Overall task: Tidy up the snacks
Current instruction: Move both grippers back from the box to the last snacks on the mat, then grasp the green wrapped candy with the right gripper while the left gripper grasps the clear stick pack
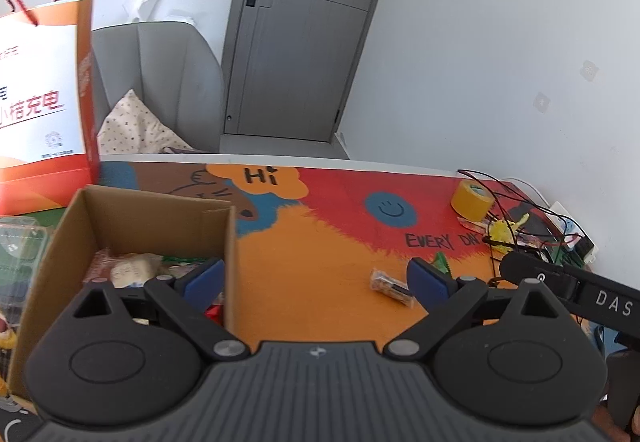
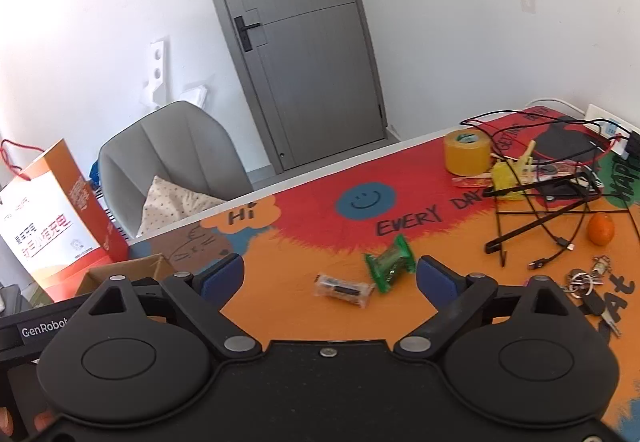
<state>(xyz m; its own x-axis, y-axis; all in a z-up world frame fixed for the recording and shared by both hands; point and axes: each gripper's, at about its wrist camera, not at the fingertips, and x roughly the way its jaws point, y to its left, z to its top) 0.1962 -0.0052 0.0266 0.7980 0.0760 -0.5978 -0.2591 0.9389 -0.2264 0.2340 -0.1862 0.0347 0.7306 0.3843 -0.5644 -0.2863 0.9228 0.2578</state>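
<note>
In the left wrist view, the left gripper (image 1: 316,280) is seen with its fingers spread wide and nothing held, hanging beside the cardboard box (image 1: 160,210), where several snacks are already piled; a clear-wrapped snack (image 1: 391,287) lies loose on the desk (image 1: 312,242). The box wall could be knocked if the near finger is swung inward. In the right wrist view, the right gripper (image 2: 330,276) is likewise wide open and empty, above the same snack and a green packet (image 2: 390,262) (touching, so one may be dragged along).
</note>
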